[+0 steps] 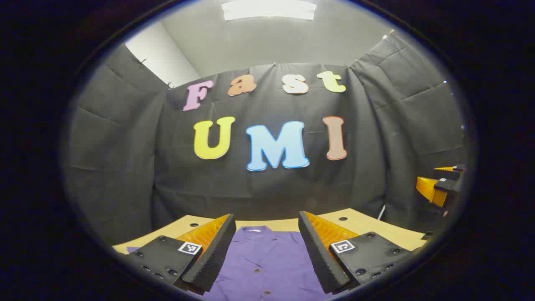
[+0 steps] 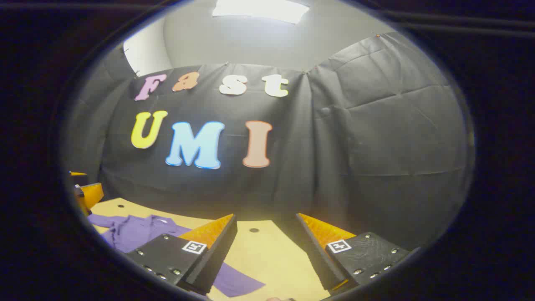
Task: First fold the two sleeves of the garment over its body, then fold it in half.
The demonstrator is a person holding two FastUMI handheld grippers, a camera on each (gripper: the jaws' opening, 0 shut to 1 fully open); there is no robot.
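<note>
A purple button-up shirt (image 1: pixel 267 263) lies flat on the wooden table (image 1: pixel 368 225), collar toward the far wall. My left gripper (image 1: pixel 267 255) hovers above its chest, open, nothing between the fingers. In the right gripper view the shirt (image 2: pixel 138 232) spreads at the lower left, and one sleeve (image 2: pixel 236 282) reaches out under the left finger. My right gripper (image 2: pixel 267 255) stands open over bare table (image 2: pixel 271 251) beside that sleeve. The other gripper (image 1: pixel 439 186) shows at the far right of the left gripper view, and at the left edge (image 2: pixel 83 192) of the right gripper view.
The table top has small round holes (image 2: pixel 253 230) in it. Black cloth walls close the booth behind and on both sides. A ceiling light (image 1: pixel 267 9) glows overhead.
</note>
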